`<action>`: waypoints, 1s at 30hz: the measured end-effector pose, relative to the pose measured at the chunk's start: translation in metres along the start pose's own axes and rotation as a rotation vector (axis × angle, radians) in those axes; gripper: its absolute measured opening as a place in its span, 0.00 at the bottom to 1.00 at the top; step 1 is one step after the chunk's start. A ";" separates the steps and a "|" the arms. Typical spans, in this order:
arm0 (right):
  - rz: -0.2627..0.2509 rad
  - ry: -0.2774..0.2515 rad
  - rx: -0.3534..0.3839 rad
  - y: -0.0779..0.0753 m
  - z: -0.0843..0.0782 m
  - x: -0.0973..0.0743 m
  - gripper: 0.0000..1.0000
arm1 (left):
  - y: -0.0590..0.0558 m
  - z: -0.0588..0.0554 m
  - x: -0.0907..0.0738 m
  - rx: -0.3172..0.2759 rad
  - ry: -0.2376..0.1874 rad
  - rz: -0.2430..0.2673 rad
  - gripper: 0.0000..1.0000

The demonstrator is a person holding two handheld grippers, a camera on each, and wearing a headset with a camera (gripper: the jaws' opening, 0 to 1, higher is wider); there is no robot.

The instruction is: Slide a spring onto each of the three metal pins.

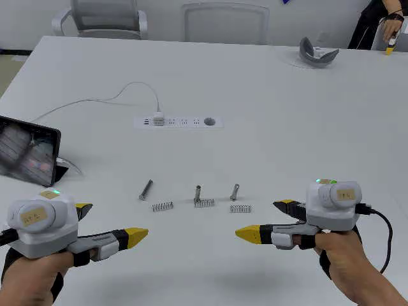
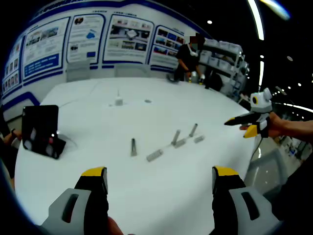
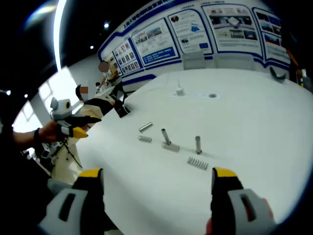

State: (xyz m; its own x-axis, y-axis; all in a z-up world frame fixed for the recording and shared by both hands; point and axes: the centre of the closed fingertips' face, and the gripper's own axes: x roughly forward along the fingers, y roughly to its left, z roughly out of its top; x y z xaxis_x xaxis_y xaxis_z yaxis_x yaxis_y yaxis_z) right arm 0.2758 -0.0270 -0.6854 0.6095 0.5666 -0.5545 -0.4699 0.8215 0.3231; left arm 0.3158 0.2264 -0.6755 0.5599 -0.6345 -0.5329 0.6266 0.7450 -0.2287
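Three short metal pins sit in a row on the white table (image 1: pixel 268 108): the left pin (image 1: pixel 146 189) (image 2: pixel 133 147) (image 3: pixel 145 127) seems to lie on its side, while the middle pin (image 1: pixel 197 193) (image 2: pixel 175 137) (image 3: pixel 165 135) and right pin (image 1: pixel 234 191) (image 2: pixel 193 129) (image 3: pixel 198 143) stand upright. Beside each lies a loose spring: left spring (image 1: pixel 162 206) (image 2: pixel 154 155) (image 3: pixel 144 139), middle spring (image 1: pixel 204 203) (image 3: pixel 170 146), right spring (image 1: pixel 240 208) (image 3: pixel 197 162). My left gripper (image 1: pixel 109 222) (image 2: pixel 159 178) is open and holds nothing, near and left of the row. Open too, my right gripper (image 1: pixel 266 219) (image 3: pixel 156 178) hovers near and right.
A white power strip (image 1: pixel 178 121) with a plugged cable lies beyond the pins. A tablet (image 1: pixel 25 153) leans at the left edge. A grey curved object (image 1: pixel 317 52) rests far right, near a person (image 1: pixel 382 22). Chairs (image 1: pixel 105 16) stand behind the table.
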 end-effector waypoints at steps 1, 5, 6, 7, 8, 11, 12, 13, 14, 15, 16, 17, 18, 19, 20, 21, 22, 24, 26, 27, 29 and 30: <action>0.001 0.001 -0.001 0.000 0.000 0.000 0.93 | 0.000 0.000 0.000 0.000 0.001 -0.001 0.89; 0.004 -0.002 0.001 0.000 0.001 0.001 0.94 | -0.001 0.000 0.000 -0.004 -0.001 -0.003 0.89; 0.004 -0.002 0.001 0.000 0.001 0.001 0.94 | -0.001 0.000 0.000 -0.006 -0.001 -0.004 0.89; 0.004 -0.002 0.001 -0.001 0.001 0.001 0.94 | -0.001 0.000 0.000 -0.007 -0.002 -0.005 0.89; 0.005 -0.003 0.002 -0.001 0.001 0.001 0.93 | -0.001 0.000 0.000 -0.009 -0.003 -0.004 0.89; 0.004 -0.003 0.001 -0.002 0.002 0.000 0.93 | -0.002 0.000 0.001 -0.012 -0.002 -0.006 0.89; 0.005 -0.003 0.002 -0.002 0.002 0.000 0.93 | -0.002 0.000 0.001 -0.012 -0.002 -0.008 0.89; 0.007 -0.003 0.000 -0.002 0.001 0.001 0.93 | -0.002 0.000 0.001 -0.012 -0.001 -0.009 0.89; 0.010 -0.001 -0.004 -0.002 0.001 0.001 0.93 | -0.002 0.000 0.001 -0.011 0.000 -0.008 0.89; 0.009 0.001 -0.004 -0.002 0.000 0.000 0.93 | -0.002 -0.001 0.002 -0.010 0.002 -0.008 0.89; 0.010 0.002 -0.007 -0.001 -0.001 0.000 0.93 | -0.002 -0.001 0.002 -0.011 0.003 -0.009 0.89; 0.013 0.003 -0.009 0.000 -0.002 0.000 0.92 | -0.002 -0.001 0.002 -0.011 0.004 -0.008 0.89; 0.015 0.003 -0.009 0.001 -0.003 0.000 0.92 | -0.001 -0.001 0.003 -0.011 0.005 -0.008 0.89; 0.015 0.003 -0.007 0.002 -0.004 0.000 0.92 | -0.001 -0.002 0.003 -0.012 0.006 -0.008 0.89; 0.015 0.005 -0.005 0.003 -0.006 0.000 0.92 | 0.000 -0.002 0.004 -0.013 0.008 -0.007 0.89; 0.016 0.008 -0.004 0.003 -0.008 0.000 0.92 | 0.000 -0.001 0.004 -0.014 0.008 -0.006 0.89; 0.015 0.012 0.000 0.003 -0.010 0.001 0.92 | 0.001 -0.001 0.005 -0.015 0.008 -0.006 0.88; 0.006 0.011 -0.014 0.003 -0.013 0.000 0.92 | 0.003 -0.001 0.007 -0.014 0.011 -0.006 0.88; 0.005 0.019 -0.010 0.004 -0.015 -0.001 0.93 | 0.006 0.000 0.009 -0.015 0.013 -0.002 0.87; 0.001 0.020 -0.010 0.003 -0.016 -0.001 0.93 | 0.006 0.000 0.010 -0.017 0.014 -0.003 0.87; -0.007 0.020 -0.011 0.002 -0.017 -0.002 0.93 | 0.008 0.001 0.012 -0.021 0.015 -0.002 0.87; -0.012 0.021 -0.007 0.001 -0.018 -0.003 0.94 | 0.009 0.002 0.013 -0.022 0.016 -0.002 0.87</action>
State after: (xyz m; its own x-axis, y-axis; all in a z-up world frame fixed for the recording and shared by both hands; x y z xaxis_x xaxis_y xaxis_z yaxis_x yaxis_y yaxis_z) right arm 0.2622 -0.0287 -0.6970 0.6012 0.5555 -0.5744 -0.4673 0.8276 0.3112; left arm 0.3298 0.2248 -0.6832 0.5498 -0.6327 -0.5453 0.6157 0.7481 -0.2473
